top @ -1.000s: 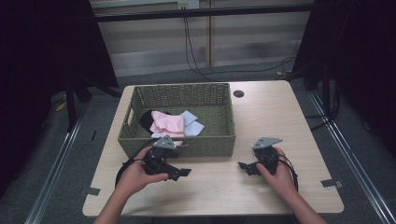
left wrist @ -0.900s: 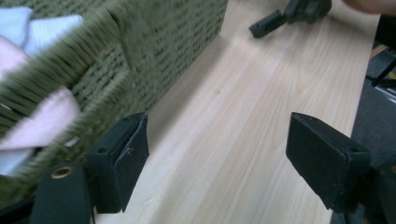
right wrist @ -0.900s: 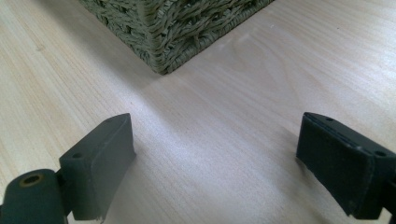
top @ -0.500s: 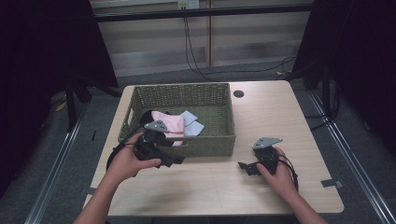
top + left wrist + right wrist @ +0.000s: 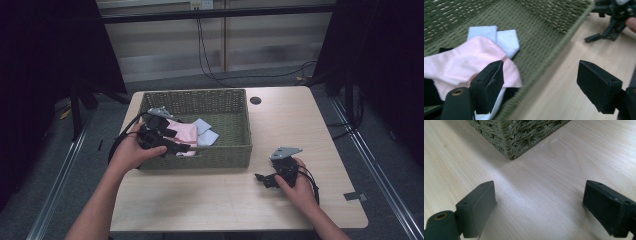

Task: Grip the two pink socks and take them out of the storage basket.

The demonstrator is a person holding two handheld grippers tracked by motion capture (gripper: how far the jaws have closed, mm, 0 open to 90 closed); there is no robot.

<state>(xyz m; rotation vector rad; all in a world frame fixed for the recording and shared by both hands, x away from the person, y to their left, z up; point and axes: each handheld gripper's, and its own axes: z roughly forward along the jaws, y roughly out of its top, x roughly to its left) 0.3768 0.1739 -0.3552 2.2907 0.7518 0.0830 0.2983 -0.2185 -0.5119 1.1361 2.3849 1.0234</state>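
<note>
**A:** What has changed in the last second?

**B:** The left claw (image 5: 182, 148) has moved. A second ago it rested on the table in front of the woven basket (image 5: 227, 152). Now the person's left hand (image 5: 131, 150) has lifted it over the basket's near rim, towards the cloths inside. The right claw (image 5: 261, 178) has not moved; it sits low on the wooden table (image 5: 200, 200), off the basket's near right corner.

**A:** Is either claw holding anything?

**B:** No. In the left gripper view the two black jaws stand wide apart with nothing between them. The right gripper view shows the same: jaws spread, bare tabletop in the gap, the basket corner (image 5: 509, 145) just ahead.

**A:** Where is the cloth?

**B:** A pink cloth (image 5: 461, 65) lies crumpled in the basket, directly beyond and partly under the left claw's left jaw. Two pale blue folded cloths (image 5: 496, 38) lie farther ahead of that jaw, touching the pink one. Something black lies under the pink cloth, too hidden to name. The right jaw hangs outside the rim, over the table.

**A:** What does that mean for the job?

**B:** It looks like the start of a pick. The claw straddles the rim, so I judge it must shift farther in before closing on the pink cloth.
</note>
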